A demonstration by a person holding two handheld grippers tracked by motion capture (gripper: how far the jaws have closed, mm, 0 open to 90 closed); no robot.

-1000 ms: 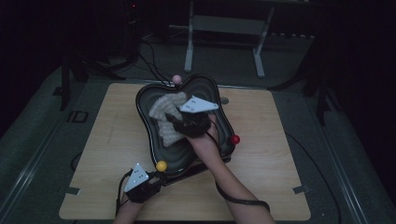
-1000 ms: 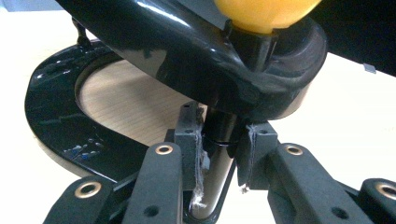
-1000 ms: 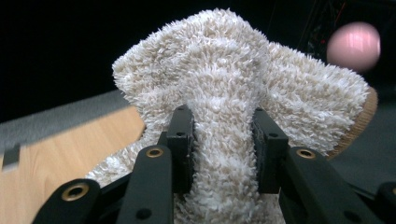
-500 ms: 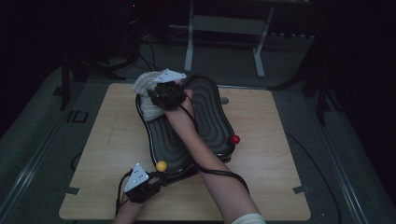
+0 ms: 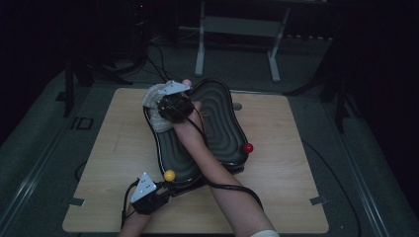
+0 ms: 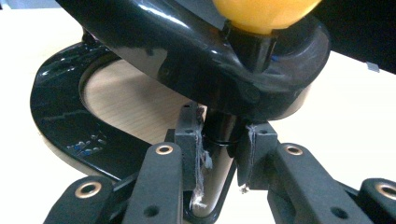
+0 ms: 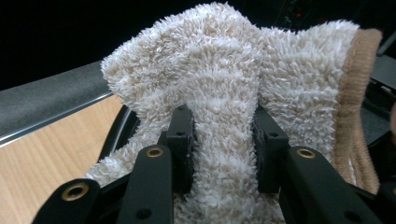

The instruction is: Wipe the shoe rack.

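Note:
A glossy black wavy tray (image 5: 225, 131) stands on a base in the middle of the wooden table (image 5: 291, 192). Its rim carries a yellow ball (image 5: 169, 175), a red ball (image 5: 248, 147) and a pink one (image 5: 187, 82). My left gripper (image 5: 162, 189) sits at the tray's near end. In the left gripper view it (image 6: 219, 154) is shut on the black post (image 6: 220, 135) under the yellow ball (image 6: 264, 14). My right gripper (image 5: 165, 106) is over the tray's far left rim, shut on a fluffy cream sock (image 5: 154, 98). The right gripper view shows the gripper (image 7: 223, 140) pinching the sock (image 7: 224, 79) with its tan ribbed cuff.
A small grey disc (image 5: 237, 106) lies on the table just right of the tray. Behind the table a metal frame (image 5: 237, 49) stands on the dark floor, with cables near it. My right forearm (image 5: 217, 173) lies across the tray's near half.
My right gripper has carried the sock from the tray's far middle leftward to its far left rim. The left gripper has stayed on the post.

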